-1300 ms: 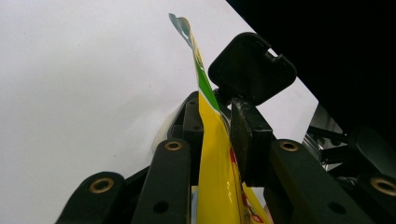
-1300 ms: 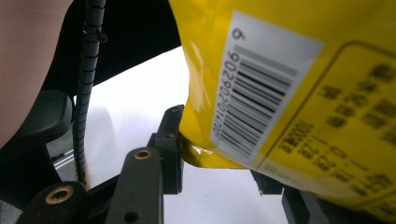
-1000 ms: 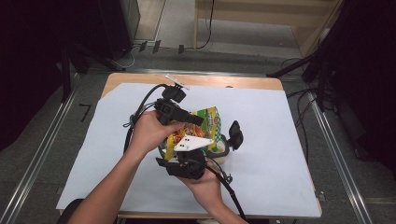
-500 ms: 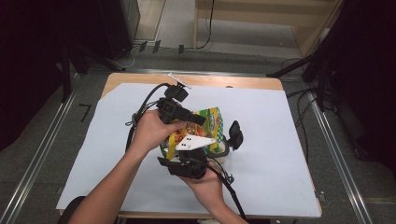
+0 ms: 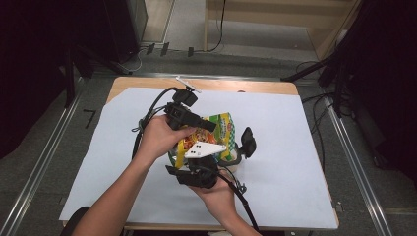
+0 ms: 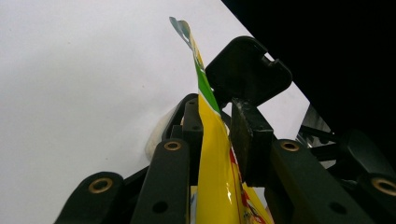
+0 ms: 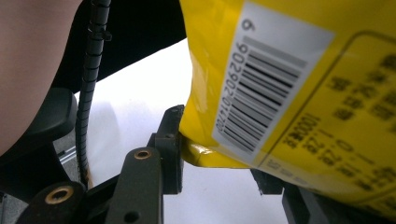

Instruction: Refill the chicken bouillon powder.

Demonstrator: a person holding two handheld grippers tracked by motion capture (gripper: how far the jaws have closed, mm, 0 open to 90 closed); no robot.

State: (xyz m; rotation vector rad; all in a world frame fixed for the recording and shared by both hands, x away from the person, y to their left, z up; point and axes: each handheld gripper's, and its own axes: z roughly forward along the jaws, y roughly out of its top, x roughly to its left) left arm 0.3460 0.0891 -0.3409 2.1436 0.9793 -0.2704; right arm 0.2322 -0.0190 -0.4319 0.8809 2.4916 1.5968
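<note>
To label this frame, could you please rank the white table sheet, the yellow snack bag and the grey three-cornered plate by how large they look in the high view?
1. White table sheet, by far the largest.
2. Yellow snack bag, partly hidden by both grippers, so its full extent is unsure.
3. Grey three-cornered plate, the smallest, though it sits nearer the camera.

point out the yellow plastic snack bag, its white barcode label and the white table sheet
yellow plastic snack bag [image 6: 211, 154], left gripper view, on its glossy edge between the jaws
white barcode label [image 7: 261, 88], right gripper view, on the bars
white table sheet [image 5: 290, 142], high view, on a bare part
</note>
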